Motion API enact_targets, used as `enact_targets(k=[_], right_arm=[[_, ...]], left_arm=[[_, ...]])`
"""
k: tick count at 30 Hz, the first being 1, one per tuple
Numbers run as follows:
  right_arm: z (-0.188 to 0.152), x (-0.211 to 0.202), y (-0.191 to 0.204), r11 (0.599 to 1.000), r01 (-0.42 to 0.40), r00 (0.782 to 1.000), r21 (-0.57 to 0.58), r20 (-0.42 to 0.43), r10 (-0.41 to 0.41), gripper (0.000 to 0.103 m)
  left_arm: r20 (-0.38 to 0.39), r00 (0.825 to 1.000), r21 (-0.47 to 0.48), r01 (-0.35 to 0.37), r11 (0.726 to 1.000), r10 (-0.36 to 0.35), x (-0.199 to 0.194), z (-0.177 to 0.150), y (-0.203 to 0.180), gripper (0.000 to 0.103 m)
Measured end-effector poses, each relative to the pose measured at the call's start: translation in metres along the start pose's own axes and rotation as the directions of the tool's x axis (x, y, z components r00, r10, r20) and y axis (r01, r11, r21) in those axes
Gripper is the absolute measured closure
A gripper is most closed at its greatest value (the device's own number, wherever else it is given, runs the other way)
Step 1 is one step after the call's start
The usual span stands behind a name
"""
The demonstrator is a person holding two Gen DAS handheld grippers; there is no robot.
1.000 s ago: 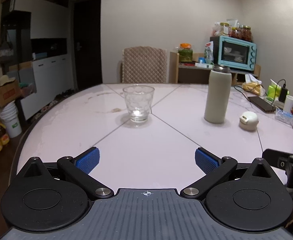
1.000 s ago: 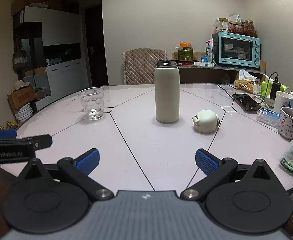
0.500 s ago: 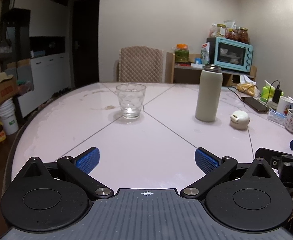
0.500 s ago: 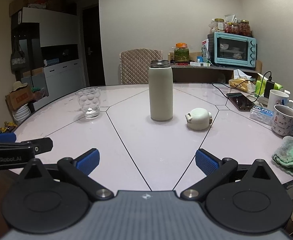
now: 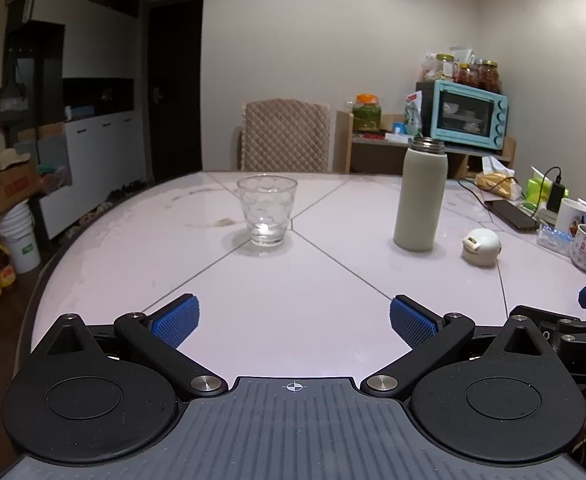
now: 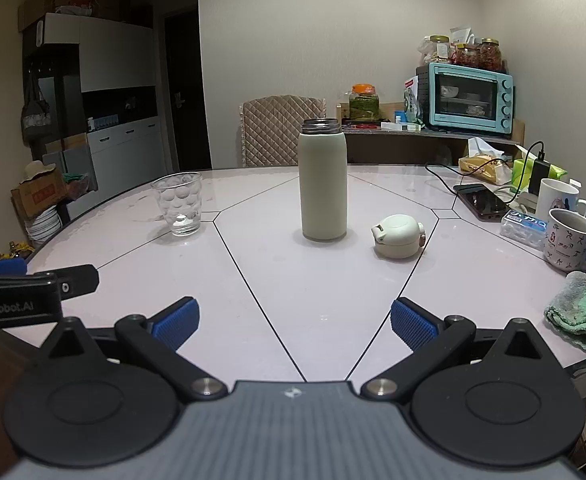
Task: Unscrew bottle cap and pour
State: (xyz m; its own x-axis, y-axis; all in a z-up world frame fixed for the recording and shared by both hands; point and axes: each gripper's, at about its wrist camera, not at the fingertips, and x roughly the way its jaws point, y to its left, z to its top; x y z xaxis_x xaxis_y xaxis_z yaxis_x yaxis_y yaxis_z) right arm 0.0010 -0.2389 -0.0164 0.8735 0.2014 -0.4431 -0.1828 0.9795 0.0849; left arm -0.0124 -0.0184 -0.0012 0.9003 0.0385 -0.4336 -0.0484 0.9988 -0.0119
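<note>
A cream bottle (image 5: 420, 196) (image 6: 323, 181) stands upright on the white table with its metal neck open. Its cream cap (image 5: 481, 246) (image 6: 398, 235) lies on the table just right of it. A clear glass (image 5: 267, 209) (image 6: 177, 203) stands left of the bottle. My left gripper (image 5: 294, 321) is open and empty, well short of the glass. My right gripper (image 6: 295, 321) is open and empty, well short of the bottle. Each gripper shows at the edge of the other's view.
Two mugs (image 6: 569, 239), a phone on a cable (image 6: 480, 201) and a small box stand at the table's right. A green cloth (image 6: 581, 312) lies at the right front edge. A chair (image 5: 285, 140) and a shelf with an oven (image 5: 469, 120) stand behind the table.
Both grippers have drawn back slightly and drifted; the bottle, cap and glass stay where they were. Both stay open.
</note>
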Motion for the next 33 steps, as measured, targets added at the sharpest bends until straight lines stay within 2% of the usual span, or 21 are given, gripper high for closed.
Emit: enact_targets(k=[33], right_arm=[[-0.0013,0.0044,-0.0014,1.000,0.014,1.000,-0.008,-0.023,-0.014,0.000]], left_arm=[[-0.003,0.999,0.004,0.044,0.999,-0.044,-0.0014,-0.0009,-0.0052,0.000]])
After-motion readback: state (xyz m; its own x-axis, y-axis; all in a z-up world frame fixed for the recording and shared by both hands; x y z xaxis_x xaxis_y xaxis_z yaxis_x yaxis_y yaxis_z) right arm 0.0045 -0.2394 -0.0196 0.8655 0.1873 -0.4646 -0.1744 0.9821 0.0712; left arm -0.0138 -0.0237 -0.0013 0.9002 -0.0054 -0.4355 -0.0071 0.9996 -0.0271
